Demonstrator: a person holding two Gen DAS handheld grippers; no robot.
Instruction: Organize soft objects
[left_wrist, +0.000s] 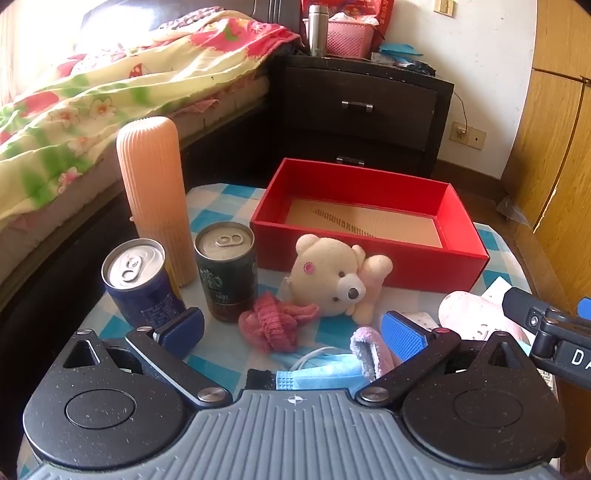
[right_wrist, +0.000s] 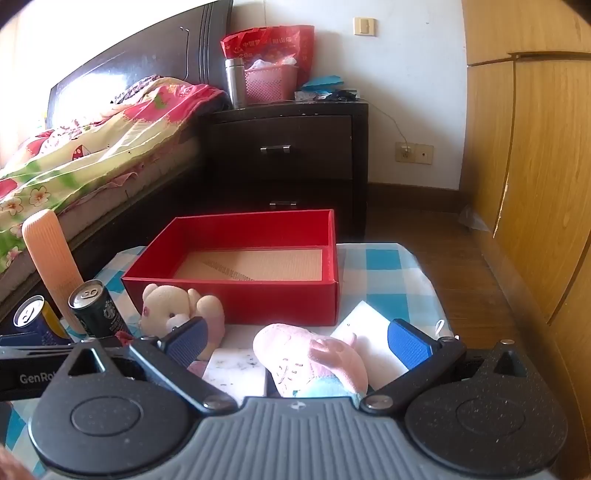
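Note:
An open red box (left_wrist: 369, 258) (right_wrist: 236, 299) stands at the far side of the checked table. In front of it lies a cream teddy bear (left_wrist: 338, 275) (right_wrist: 173, 302). A knotted dark pink cloth (left_wrist: 273, 321), a blue face mask (left_wrist: 317, 376) and a small pink fuzzy piece (left_wrist: 369, 350) lie between the fingers of my left gripper (left_wrist: 291, 332), which is open and holds nothing. My right gripper (right_wrist: 299, 345) is open over a pale pink soft toy (right_wrist: 314, 358) (left_wrist: 476, 314) without pressing it.
A ribbed orange tube (left_wrist: 155, 192) (right_wrist: 51, 251), a blue can (left_wrist: 140, 280) (right_wrist: 33, 317) and a dark green can (left_wrist: 227, 269) (right_wrist: 98, 310) stand at the table's left. White paper (right_wrist: 369, 332) lies right. A bed (left_wrist: 92, 110), dark nightstand (right_wrist: 288, 147) and wooden wardrobe (right_wrist: 535, 166) surround.

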